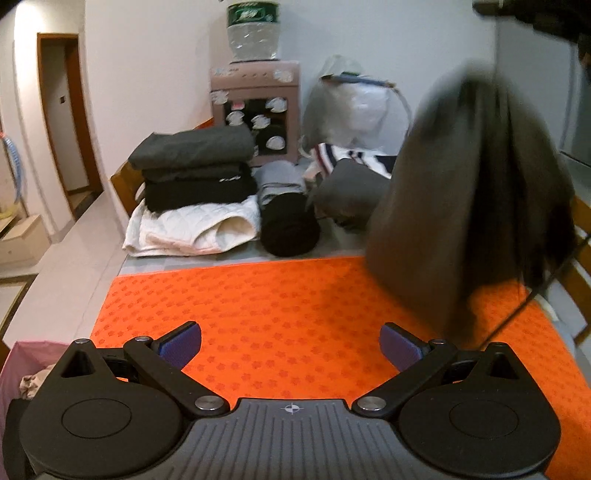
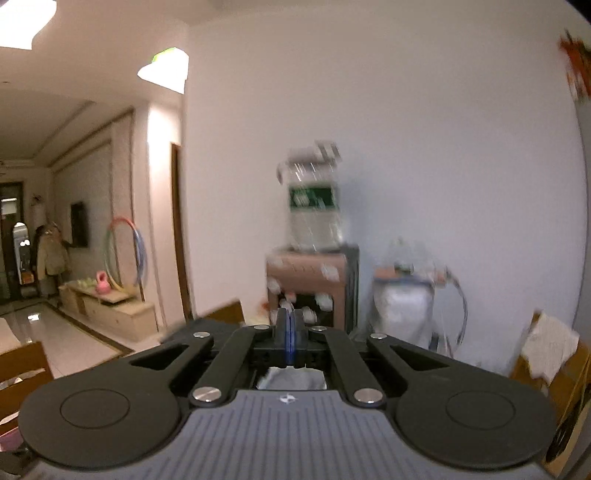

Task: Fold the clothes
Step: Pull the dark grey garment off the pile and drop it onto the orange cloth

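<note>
A dark grey garment (image 1: 469,206) hangs in the air at the right of the left wrist view, its lower end over the orange mat (image 1: 295,314). It hangs from my right gripper, which shows only as a dark shape at the top right corner (image 1: 535,14). My left gripper (image 1: 290,345) is open and empty, low over the near part of the mat. In the right wrist view my right gripper (image 2: 290,332) is raised with its jaws closed together; a bit of grey cloth (image 2: 291,380) shows beneath them.
A stack of folded dark clothes on a white quilt (image 1: 192,184) lies behind the mat, with a black roll (image 1: 290,225) and loose clothes (image 1: 351,177) beside it. A water dispenser (image 1: 255,107) stands by the wall. A pink basket (image 1: 22,369) is at the near left.
</note>
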`<state>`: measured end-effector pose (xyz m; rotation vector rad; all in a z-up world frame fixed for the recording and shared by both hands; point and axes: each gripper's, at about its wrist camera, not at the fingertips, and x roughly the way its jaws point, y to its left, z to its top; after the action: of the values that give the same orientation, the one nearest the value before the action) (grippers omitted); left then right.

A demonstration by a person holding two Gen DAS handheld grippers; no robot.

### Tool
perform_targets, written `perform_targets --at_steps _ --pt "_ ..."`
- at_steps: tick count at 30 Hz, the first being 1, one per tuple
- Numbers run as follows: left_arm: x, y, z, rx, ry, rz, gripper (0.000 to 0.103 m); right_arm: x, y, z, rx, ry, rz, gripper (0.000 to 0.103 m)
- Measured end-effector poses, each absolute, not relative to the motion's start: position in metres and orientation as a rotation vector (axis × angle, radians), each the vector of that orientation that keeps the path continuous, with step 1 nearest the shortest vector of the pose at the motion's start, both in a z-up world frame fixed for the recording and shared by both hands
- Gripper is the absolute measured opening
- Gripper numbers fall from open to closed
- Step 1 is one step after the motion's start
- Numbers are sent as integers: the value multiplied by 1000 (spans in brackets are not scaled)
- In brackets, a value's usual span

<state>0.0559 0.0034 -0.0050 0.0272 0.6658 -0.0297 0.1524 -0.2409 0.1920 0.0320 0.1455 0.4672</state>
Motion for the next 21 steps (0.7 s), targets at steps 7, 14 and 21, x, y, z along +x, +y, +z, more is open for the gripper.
perform_targets --at_steps 7,14,21 --pt "26 -5 -8 41 677 -87 102 102 -241 197 42 330 534 1" --pt "19 -7 -16 61 726 -103 102 103 -255 119 122 581 475 4" --pt "26 -12 -25 75 766 -131 103 112 -269 40 127 759 395 31"
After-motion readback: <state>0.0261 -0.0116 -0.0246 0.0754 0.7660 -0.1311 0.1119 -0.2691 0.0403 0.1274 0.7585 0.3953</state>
